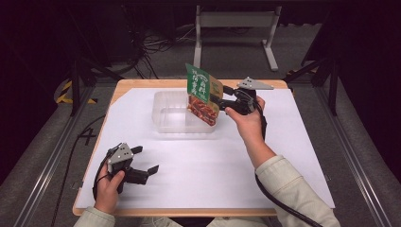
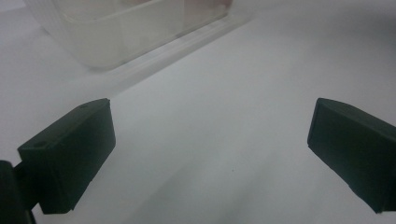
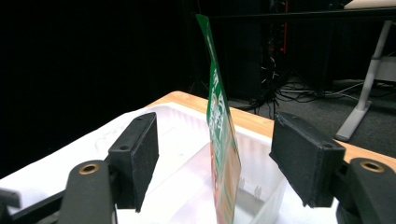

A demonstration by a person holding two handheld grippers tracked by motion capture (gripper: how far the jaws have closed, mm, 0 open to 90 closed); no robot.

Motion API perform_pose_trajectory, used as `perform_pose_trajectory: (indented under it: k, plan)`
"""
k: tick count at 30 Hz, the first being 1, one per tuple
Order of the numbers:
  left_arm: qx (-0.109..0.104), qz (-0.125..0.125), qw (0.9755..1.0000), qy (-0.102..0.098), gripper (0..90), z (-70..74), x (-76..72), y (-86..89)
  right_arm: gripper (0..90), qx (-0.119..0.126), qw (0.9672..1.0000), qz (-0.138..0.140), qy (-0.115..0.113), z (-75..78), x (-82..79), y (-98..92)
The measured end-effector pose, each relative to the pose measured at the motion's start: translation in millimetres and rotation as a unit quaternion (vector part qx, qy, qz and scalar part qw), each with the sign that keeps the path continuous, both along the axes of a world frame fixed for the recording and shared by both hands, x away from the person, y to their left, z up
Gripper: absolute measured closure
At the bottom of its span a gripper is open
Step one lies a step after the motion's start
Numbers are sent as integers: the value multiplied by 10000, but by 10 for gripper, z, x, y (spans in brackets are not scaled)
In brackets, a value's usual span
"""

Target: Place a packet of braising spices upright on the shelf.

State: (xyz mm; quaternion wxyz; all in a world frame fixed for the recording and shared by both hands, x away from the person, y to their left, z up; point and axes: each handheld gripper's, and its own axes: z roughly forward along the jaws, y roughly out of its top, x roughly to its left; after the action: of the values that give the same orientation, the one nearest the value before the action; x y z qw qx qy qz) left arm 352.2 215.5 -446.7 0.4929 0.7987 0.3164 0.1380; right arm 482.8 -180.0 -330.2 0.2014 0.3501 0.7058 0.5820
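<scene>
1. The right gripper (image 1: 218, 100) is at the right edge of the clear tub (image 1: 165, 116), pointing in over it from the right.
2. Its jaws stand wide apart. In the right gripper view the packet (image 3: 223, 140) stands edge-on in the gap between the pads (image 3: 140, 149), with clear space on both sides, so neither pad presses on it.
3. The packet (image 1: 202, 94), green on top and red below, stands upright and a little tilted, its lower end down inside the tub at the right wall.
4. The left gripper (image 1: 144, 161) lies low on the white sheet (image 1: 227, 165), well in front of the tub and to its left.
5. Its jaws are wide apart too, with nothing between them; in the left gripper view bare sheet shows in the gap, with the tub (image 2: 130, 32) beyond.
</scene>
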Motion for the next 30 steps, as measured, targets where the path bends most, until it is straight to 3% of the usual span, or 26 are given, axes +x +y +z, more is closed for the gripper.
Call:
perform_pose_trajectory:
  k: [12, 16, 20, 30]
  plan:
    - [25, -57, 10000, -70, 14, 25, -26, 5, 303, 101, 9999, -14, -48, 132, -378, -545]
    - [-55, -259, 9994, -242, 14, 24, -58, 39, 299, 88, 9999, 28, -52, 157, -472, -686]
    - [-149, -259, 9994, -159, 9, 28, -65, 50, 296, 28, 10000, 92, -24, 155, -577, -818]
    - [-283, -258, 9991, -182, 9, 39, -76, 66, 269, -55, 9970, 717, -290, 144, -790, -924]
